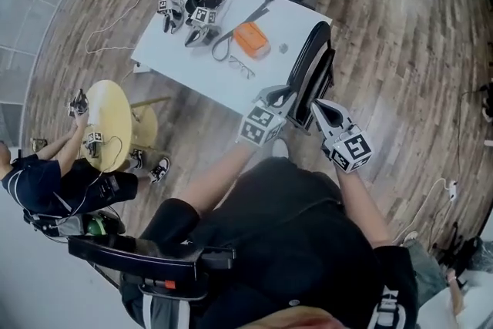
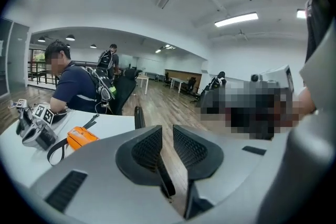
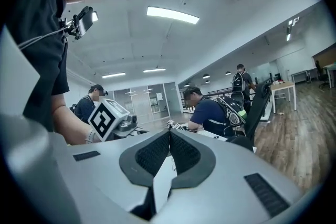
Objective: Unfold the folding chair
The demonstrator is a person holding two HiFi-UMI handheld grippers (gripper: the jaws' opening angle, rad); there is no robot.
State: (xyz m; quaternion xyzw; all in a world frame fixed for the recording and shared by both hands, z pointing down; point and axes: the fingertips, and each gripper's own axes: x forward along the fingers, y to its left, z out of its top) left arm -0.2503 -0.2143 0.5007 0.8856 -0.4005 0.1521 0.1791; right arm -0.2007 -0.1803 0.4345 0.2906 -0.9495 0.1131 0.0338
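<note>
Folding chair (image 1: pixel 314 65) stands folded at the bench's (image 1: pixel 196 77) right end; left gripper (image 1: pixel 276 98) fingers slightly parted, right gripper (image 1: pixel 322 110) fingers closed, both empty; unfolding not yet begun

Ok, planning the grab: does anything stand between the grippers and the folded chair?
Nothing visible does. The chair stands at the table edge, and the left gripper and right gripper are close beside its near end.
</note>
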